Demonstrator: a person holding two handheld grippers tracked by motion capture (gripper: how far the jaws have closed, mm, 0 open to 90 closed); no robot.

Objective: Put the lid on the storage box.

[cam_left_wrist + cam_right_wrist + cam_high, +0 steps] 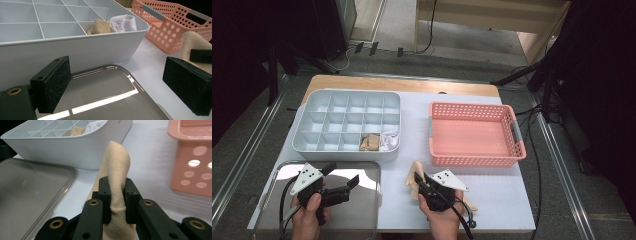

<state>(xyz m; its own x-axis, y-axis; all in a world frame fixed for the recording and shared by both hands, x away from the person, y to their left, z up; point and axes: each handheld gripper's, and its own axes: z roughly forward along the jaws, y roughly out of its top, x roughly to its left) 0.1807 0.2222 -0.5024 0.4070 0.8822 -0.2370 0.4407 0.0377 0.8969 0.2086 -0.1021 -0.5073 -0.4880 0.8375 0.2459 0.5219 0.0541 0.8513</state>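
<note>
Nearest the person, at the table's near edge, the right gripper (117, 202) is clamped on a beige sock (115, 165); its two black jaws pinch the cloth at a fold, and the free end stands up in a soft hump above them. In the high view the sock (414, 176) sits near the middle of the table, partly draped on the white surface beside the right hand (443, 220). It looks light and limp, a knit that gives under the pads, so it should not slip much, but it will flop and trail. A hold on a doubled fold, as here, seems the sound place; a single loose edge would likely stretch and slide out.

To the left, the left gripper (341, 176) hovers over a clear lid (362, 210), its jaws standing wide apart with nothing between them.

Farther off on the left lies the grey divided tray (312, 145), with a beige bundle (371, 142) and a white bundle (390, 140) in its near right compartments. On the far right sits the empty pink basket (519, 150).
</note>
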